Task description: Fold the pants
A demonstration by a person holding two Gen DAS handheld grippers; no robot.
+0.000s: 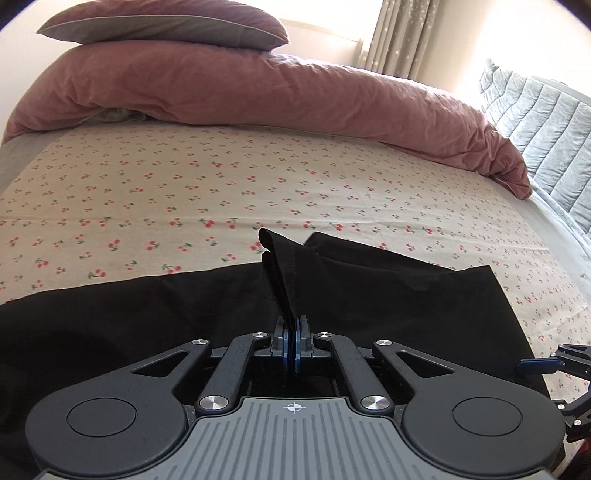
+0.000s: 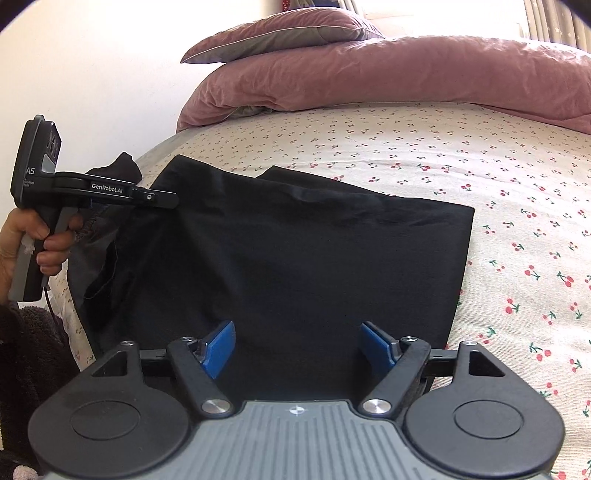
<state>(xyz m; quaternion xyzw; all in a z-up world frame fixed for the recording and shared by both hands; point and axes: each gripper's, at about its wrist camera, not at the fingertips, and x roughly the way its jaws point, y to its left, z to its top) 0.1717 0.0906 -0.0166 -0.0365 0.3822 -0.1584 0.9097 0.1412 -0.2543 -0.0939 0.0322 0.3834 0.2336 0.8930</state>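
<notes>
Black pants (image 2: 295, 243) lie partly folded on the cherry-print bed sheet (image 2: 480, 166). My left gripper (image 1: 294, 325) is shut on a raised fold of the black pants (image 1: 369, 295), which stands up from between its blue pads. In the right wrist view the left gripper (image 2: 173, 199) hangs at the pants' left edge with cloth draped under it, held by a hand (image 2: 51, 236). My right gripper (image 2: 297, 343) is open above the near part of the pants, with nothing pressed between its blue pads. Its tip (image 1: 532, 365) shows at the right edge of the left wrist view.
A bunched pink duvet (image 1: 258, 92) with a pillow (image 1: 166, 26) on top lies along the far side of the bed. A grey quilted blanket (image 1: 539, 122) sits at the right. White wall (image 2: 92, 74) stands left of the bed. Dark fuzzy fabric (image 2: 29, 350) is at the lower left.
</notes>
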